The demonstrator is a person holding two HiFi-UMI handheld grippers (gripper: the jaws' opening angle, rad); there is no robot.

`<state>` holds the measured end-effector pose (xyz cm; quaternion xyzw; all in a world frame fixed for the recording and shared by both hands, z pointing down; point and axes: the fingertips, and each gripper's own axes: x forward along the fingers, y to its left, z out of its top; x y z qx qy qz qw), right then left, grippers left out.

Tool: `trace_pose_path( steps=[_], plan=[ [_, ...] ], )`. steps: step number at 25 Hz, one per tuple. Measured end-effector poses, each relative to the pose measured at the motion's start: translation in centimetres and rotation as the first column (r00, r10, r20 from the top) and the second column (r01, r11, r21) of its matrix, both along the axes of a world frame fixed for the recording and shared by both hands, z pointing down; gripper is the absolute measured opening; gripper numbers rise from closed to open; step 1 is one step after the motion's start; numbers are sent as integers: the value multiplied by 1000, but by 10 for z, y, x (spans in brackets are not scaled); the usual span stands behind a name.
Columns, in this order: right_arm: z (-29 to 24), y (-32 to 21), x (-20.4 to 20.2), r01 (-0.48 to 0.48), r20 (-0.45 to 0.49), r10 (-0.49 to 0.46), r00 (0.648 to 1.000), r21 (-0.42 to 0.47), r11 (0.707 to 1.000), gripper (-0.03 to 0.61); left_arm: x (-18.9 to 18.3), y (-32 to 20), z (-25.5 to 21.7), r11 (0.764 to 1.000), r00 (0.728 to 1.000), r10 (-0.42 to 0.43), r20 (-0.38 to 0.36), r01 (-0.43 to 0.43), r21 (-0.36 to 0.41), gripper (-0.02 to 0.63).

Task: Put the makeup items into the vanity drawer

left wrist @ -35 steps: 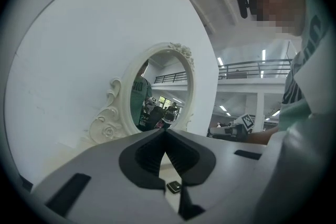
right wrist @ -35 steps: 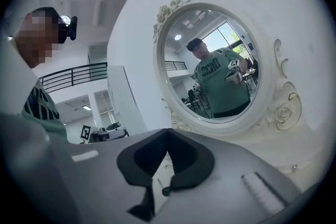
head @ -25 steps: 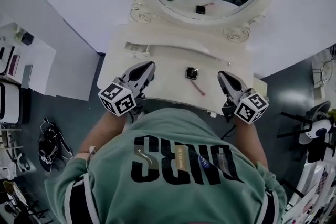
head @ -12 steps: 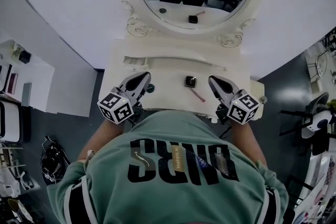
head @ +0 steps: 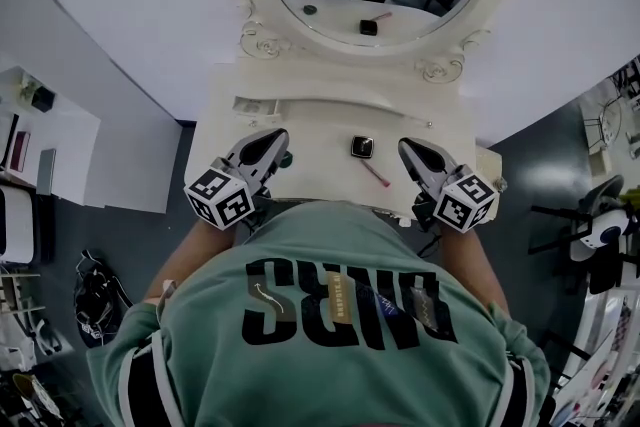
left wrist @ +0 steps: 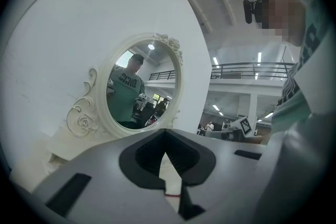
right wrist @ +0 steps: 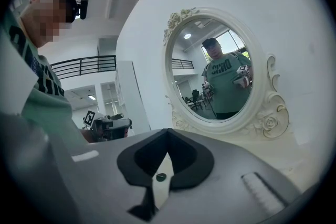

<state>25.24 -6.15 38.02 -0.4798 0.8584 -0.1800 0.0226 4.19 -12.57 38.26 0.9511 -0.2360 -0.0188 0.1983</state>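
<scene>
a: where are we on the vanity job?
b: right at the start, i'd say. left tongs (head: pixel 276 137) and right tongs (head: pixel 406 146) both hang over the near edge of the vanity top (head: pixel 320 120), nothing gripped.
a: jaws?
b: both pinched together. only a sliver of gap in each gripper view, and it's empty.
a: items?
b: all on the top, between the two tongs. black square compact (head: pixel 362 147) sits nearer the right tongs, inboard of its tip. pink pencil (head: pixel 376 173) lies just on the person's side of the compact, angled toward the right tongs. small dark round thing (head: pixel 286 159) is just beside the left tongs' tip, can't tell what it is.
a: drawer?
b: not visible. it'd be under the near edge, below both tongs, and the person's torso (head: pixel 340 315) covers that. no view shows it open.
a: next?
b: my read: drawer out first, one tongs on the pull, drawn toward the body. then spread the right jaws and come down on the compact. it's a flat case, so grip it by the edges. the pencil is thin and may roll, so it needs a square pinch.
</scene>
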Motion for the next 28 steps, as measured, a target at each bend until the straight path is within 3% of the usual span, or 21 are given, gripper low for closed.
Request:
trace_pose_path(
  steps=[28],
  plan=[
    [7, 5, 4, 7, -56, -7, 998, -4, 1000, 6, 3, 5, 4, 1000, 1000, -13, -8, 13, 1, -2]
  ],
)
